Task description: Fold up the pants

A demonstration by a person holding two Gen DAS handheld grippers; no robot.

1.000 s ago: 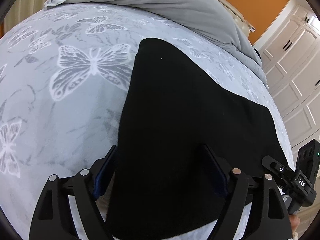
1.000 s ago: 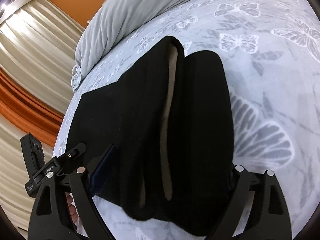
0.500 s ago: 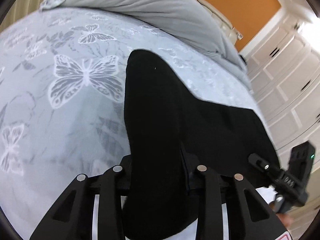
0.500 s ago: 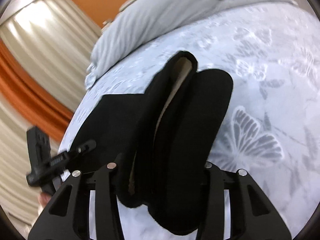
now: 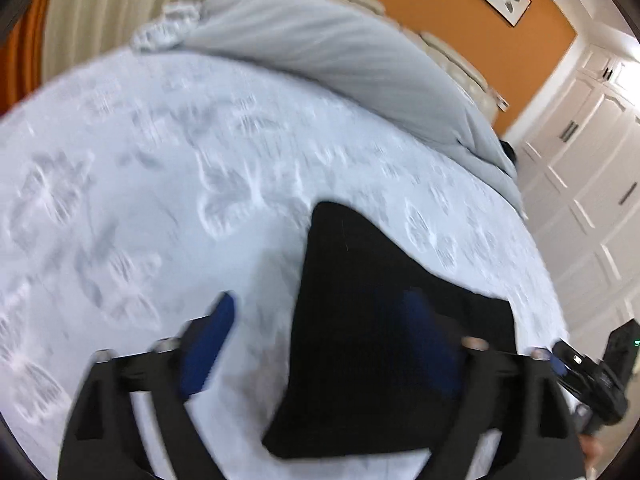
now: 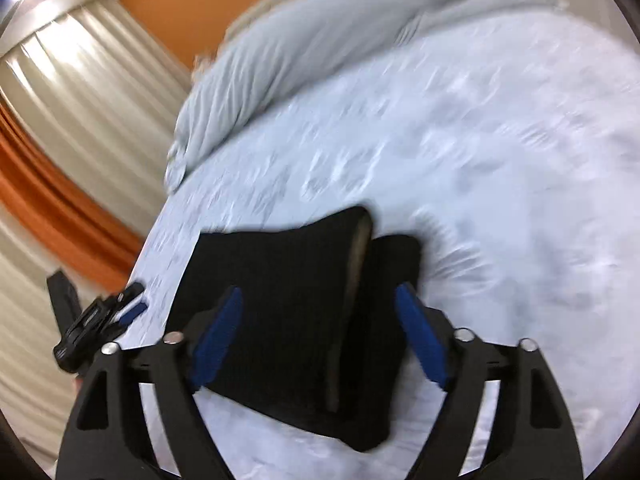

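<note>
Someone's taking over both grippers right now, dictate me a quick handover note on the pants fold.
Left gripper: jaws have just been opening, now wide, gripping nothing; one blue pad over the bedsheet, the other over the black pants.
Right gripper: also just opened, pads either side of the pants without pressing them.
Pants: lying folded in a compact bundle near the close edge of the bed, released. A pale inner lining shows along the fold seam.
Done: this fold is set down.
Left: probably check the bundle is tidy; fold once more if needed.
</note>
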